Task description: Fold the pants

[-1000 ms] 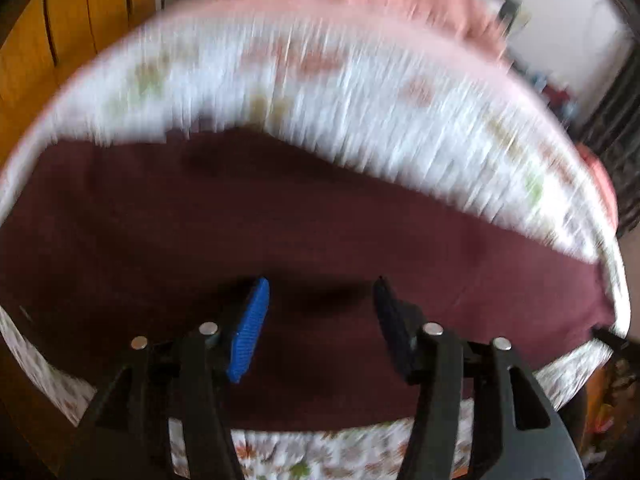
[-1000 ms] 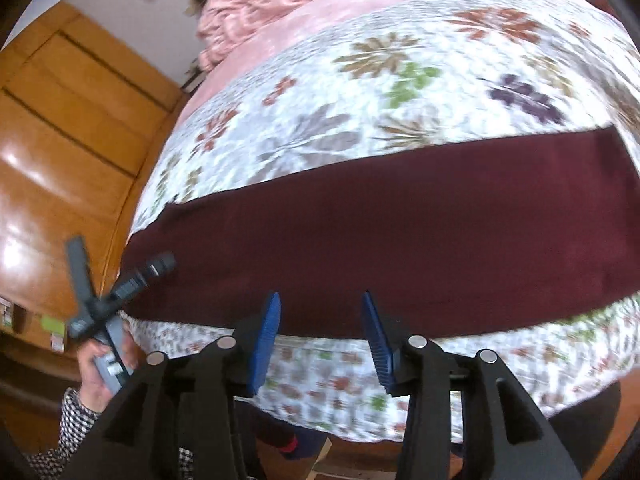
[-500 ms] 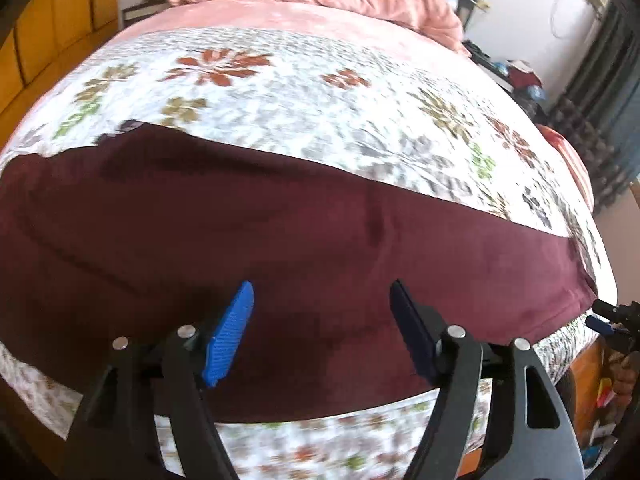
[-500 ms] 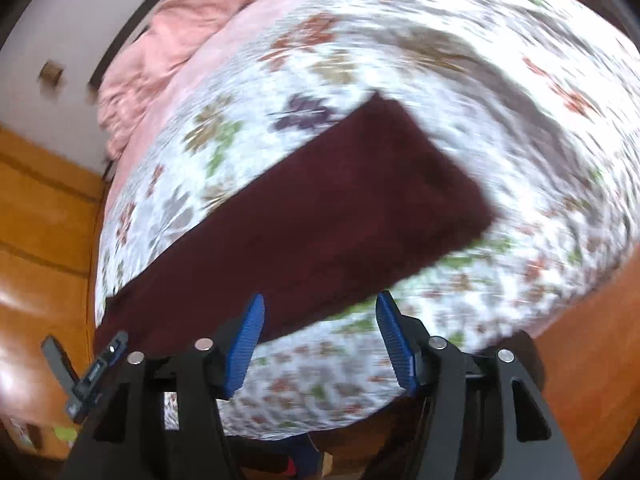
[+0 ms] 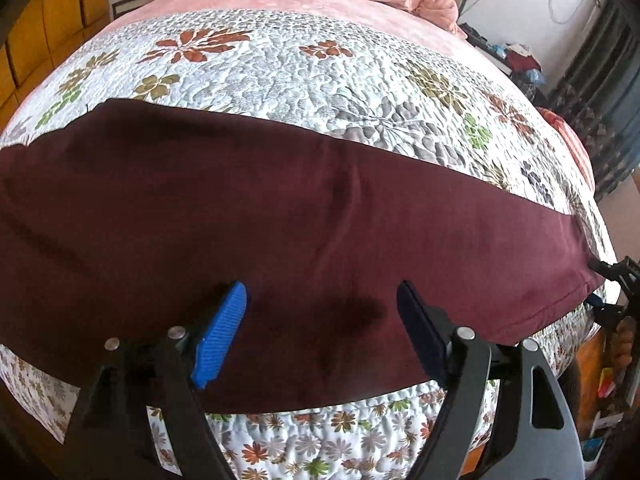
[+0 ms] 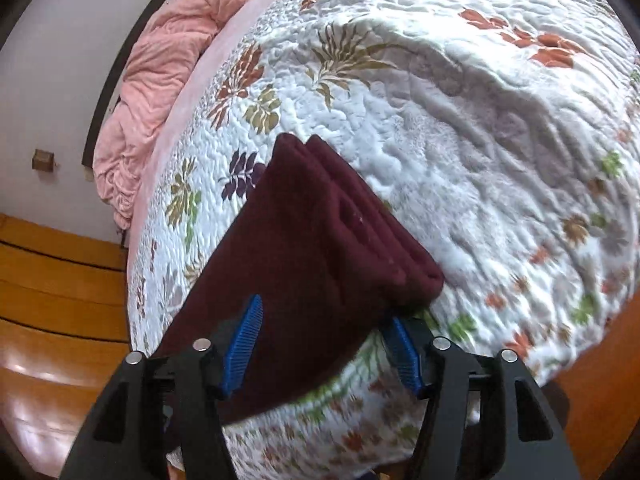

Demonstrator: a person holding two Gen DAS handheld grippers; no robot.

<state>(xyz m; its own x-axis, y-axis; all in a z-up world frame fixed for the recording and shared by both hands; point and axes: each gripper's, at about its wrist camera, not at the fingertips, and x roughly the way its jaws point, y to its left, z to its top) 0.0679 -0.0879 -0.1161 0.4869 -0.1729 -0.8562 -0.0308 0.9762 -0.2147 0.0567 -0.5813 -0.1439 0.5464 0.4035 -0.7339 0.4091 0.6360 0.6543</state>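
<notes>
Dark maroon pants (image 5: 280,208) lie as one long band across the flowered quilt (image 5: 280,68), legs laid one on the other. My left gripper (image 5: 322,296) hovers over the band's middle near its front edge. Its jaws are opening and nothing is pinched between them. In the right wrist view the stacked leg ends (image 6: 340,220) point away from me. My right gripper (image 6: 325,316) straddles the near corner of that end. Its jaws are closing with cloth between them, but the pads do not press on it. The right gripper (image 5: 600,284) also shows at the band's right end.
A crumpled pink blanket (image 6: 160,80) and a pink sheet (image 5: 320,4) lie at the head of the bed. Wooden wardrobe doors (image 5: 48,20) stand on the left, with a wooden floor (image 6: 52,320) below. Clutter (image 5: 516,64) lies beside the far right of the bed.
The left jaws have spread wider as that gripper slid along the pants. The right gripper swung from the long front edge to the leg ends, rolled and came lower.
</notes>
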